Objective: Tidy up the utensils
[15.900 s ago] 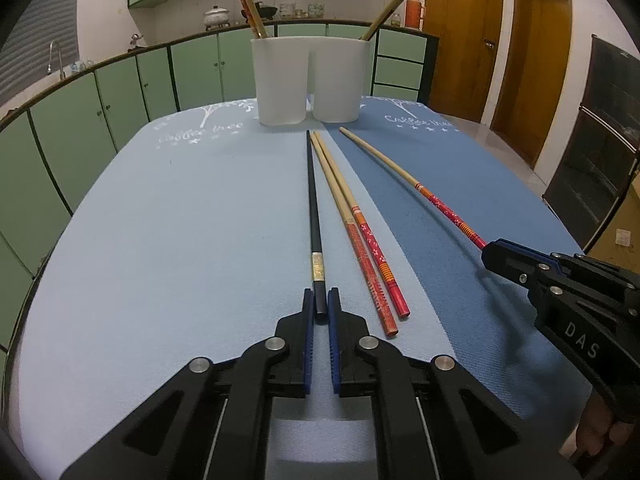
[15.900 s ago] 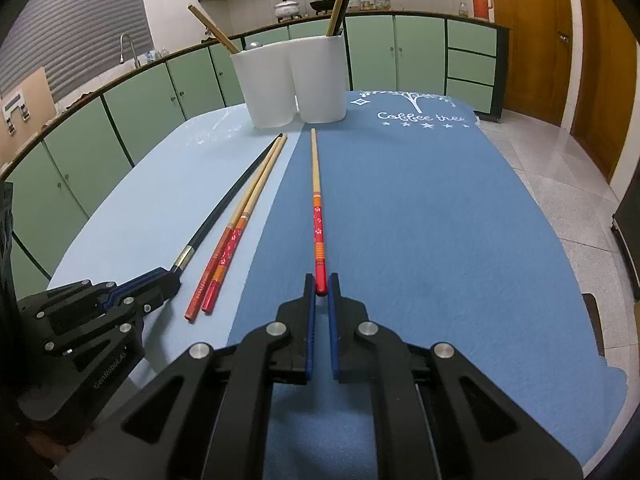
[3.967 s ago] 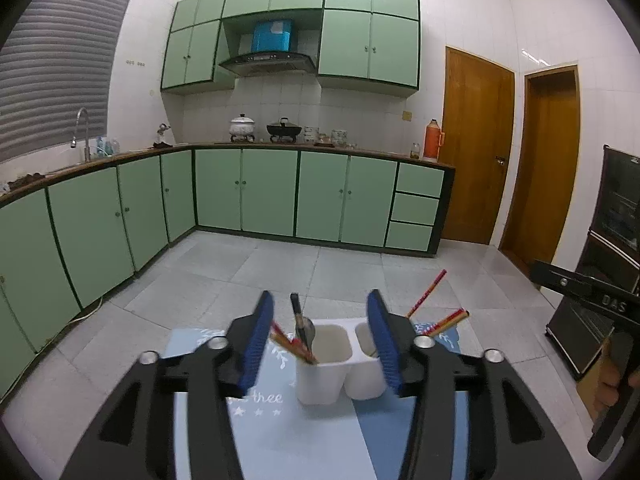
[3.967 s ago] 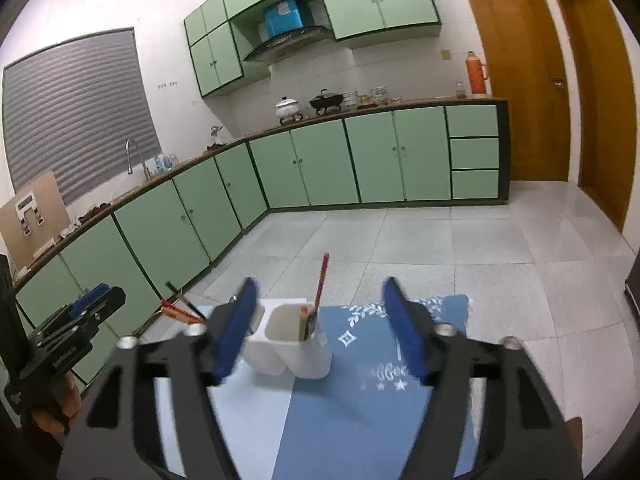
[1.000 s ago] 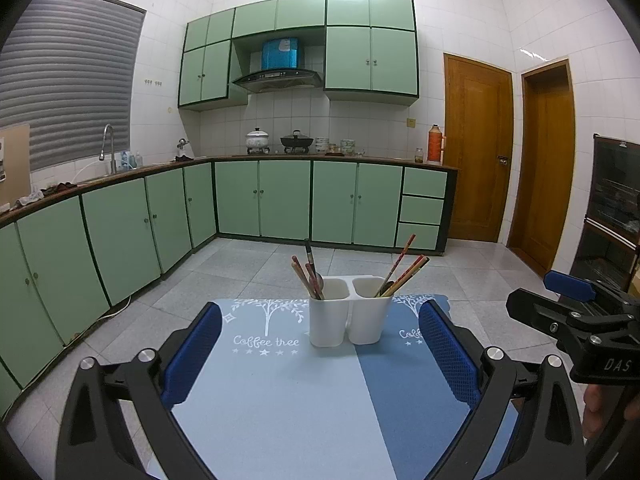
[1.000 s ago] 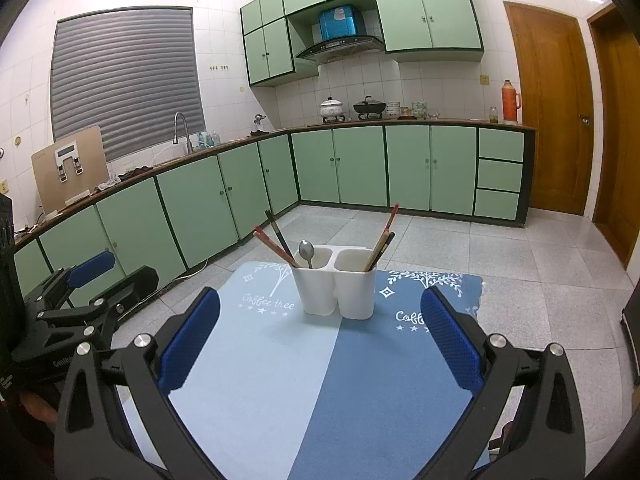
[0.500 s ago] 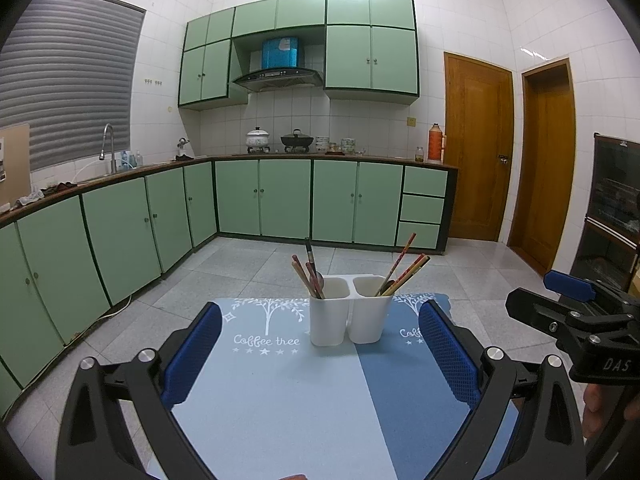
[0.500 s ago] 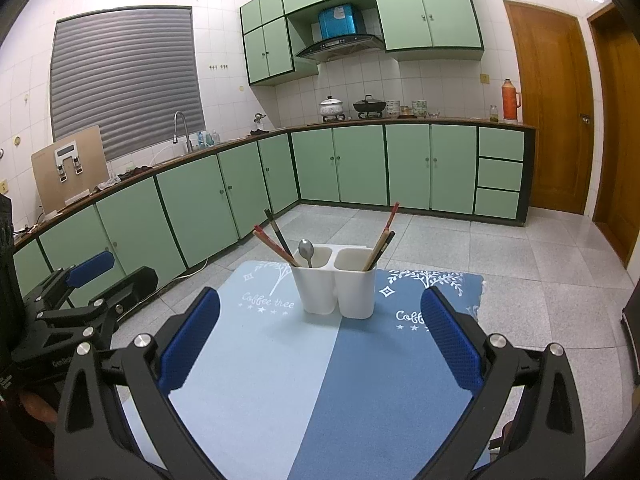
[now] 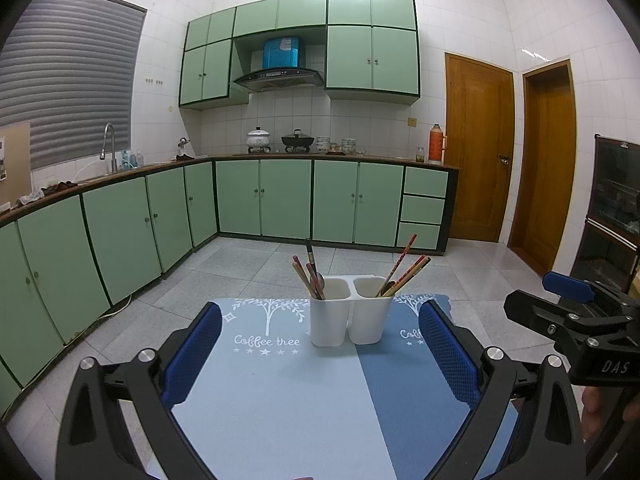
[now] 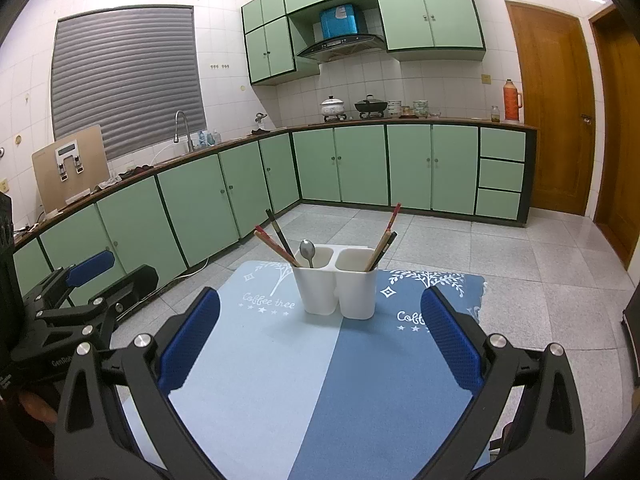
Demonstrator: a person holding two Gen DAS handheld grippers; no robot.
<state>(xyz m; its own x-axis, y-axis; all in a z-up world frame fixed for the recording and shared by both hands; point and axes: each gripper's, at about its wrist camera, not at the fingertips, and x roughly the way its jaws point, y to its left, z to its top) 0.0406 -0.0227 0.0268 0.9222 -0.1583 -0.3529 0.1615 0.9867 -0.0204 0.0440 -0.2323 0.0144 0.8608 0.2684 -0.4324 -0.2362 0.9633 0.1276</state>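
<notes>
Near the far edge of the desk [image 9: 280, 420] stands the white holder [image 9: 350, 312], two cups joined side by side, set on the seam where the light blue half of the mat [image 10: 248, 360] meets the dark blue half. From the right wrist view I see its left cup holding a spoon [image 10: 307, 251], a black chopstick [image 10: 279, 236] and red-tipped chopsticks [image 10: 270, 243] leaning left; the right cup holds chopsticks [image 10: 385, 240] leaning right, one with a red patterned end. Nothing lies loose on the mat.

I hold my left tongs [image 9: 320, 356] wide apart and empty, above the near edge of the desk and aimed at the holder. My right tongs [image 10: 320, 336] are likewise spread wide with nothing between them, well short of the holder. Each pair shows at the edge of the other's view, the right tongs by the right edge of the desk, the left tongs off the left edge.
</notes>
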